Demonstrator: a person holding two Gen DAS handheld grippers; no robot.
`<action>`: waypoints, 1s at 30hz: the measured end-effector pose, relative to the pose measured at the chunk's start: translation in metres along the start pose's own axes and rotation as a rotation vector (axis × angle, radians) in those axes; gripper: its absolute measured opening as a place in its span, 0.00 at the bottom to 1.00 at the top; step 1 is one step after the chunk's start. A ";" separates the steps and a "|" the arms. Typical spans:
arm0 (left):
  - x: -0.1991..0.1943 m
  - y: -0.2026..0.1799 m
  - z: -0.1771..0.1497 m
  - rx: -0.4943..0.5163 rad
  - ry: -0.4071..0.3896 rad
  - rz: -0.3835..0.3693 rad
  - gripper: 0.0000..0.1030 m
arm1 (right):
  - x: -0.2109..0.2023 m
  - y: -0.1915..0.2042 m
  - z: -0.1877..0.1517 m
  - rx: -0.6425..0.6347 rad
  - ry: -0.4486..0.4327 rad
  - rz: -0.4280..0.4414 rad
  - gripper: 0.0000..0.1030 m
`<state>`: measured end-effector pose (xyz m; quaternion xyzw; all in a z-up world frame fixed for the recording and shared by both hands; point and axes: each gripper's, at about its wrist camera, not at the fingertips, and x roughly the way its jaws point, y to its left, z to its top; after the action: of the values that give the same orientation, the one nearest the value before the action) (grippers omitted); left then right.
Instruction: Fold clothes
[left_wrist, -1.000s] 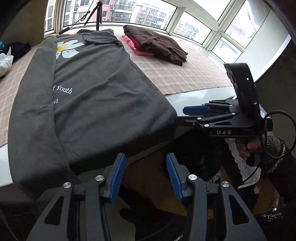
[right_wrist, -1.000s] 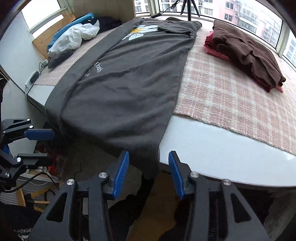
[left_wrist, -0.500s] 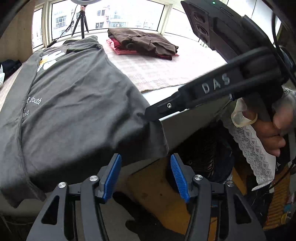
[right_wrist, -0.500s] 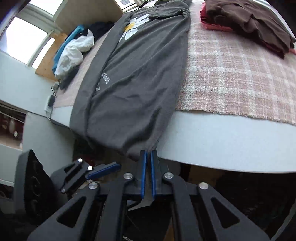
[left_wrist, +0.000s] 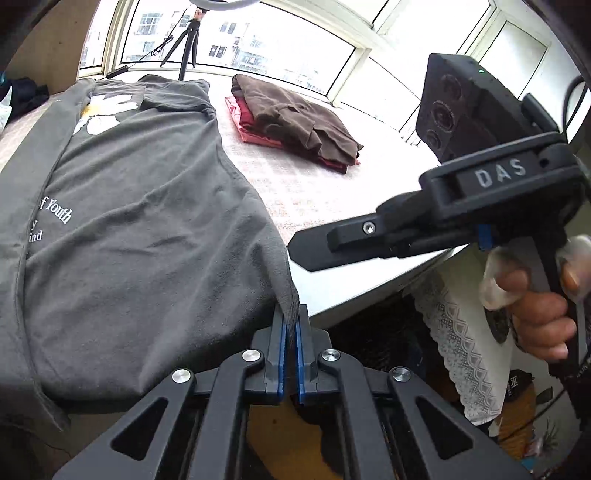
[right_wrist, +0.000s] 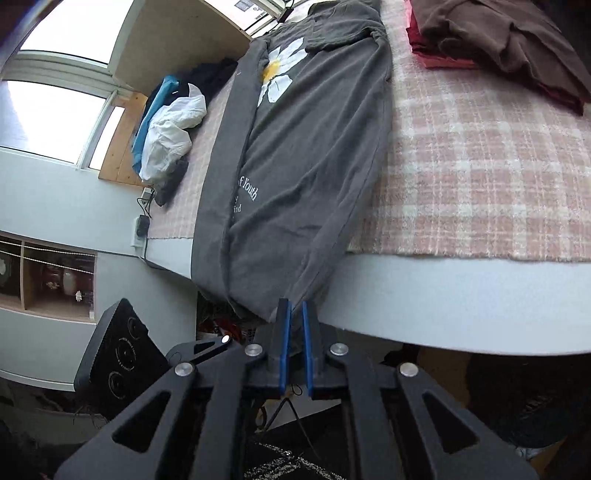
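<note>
**A:** so where's this at? The dark grey cotton T-shirt with the white daisy print lies lengthwise on the pink-and-white checked blanket, both long sides already tucked in so it's a narrow strip. Its hem end droops over the white table edge nearest the camera.

**B:** yeah, looks like only the lengthwise folds are in. The end-to-end folding isn't done yet, I'd guess that's next. There's a folded brown garment on a red one stacked further back by the window, so some clothes look finished, and an unfolded white and blue heap waits off to the side.

**A:** and the claws?

**B:** left gripper is clamped tight on the hem corner, fabric bunched between the blue pads. Right gripper sits at the hem too, but there's a visible slit between its pads and they're parting. Cloth is at its tips; can't say it's really pinched.

**A:** pose?

**B:** both angled downward at the table edge, close together. The person's hand wraps the right handle, lace sleeve showing.
</note>
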<state>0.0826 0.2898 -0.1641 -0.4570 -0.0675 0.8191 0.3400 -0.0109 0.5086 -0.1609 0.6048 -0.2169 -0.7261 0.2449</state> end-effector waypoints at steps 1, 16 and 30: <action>-0.004 0.000 0.002 0.009 0.001 -0.002 0.03 | -0.005 0.001 0.017 -0.012 -0.030 -0.031 0.20; 0.017 0.018 0.037 -0.120 0.092 -0.109 0.03 | 0.104 -0.040 0.306 -0.117 -0.067 -0.494 0.41; -0.055 0.089 -0.001 -0.462 -0.120 -0.019 0.03 | 0.124 0.086 0.329 -0.375 -0.058 -0.414 0.05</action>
<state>0.0590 0.1882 -0.1633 -0.4725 -0.2775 0.8045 0.2293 -0.3449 0.3705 -0.1474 0.5594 0.0427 -0.8050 0.1928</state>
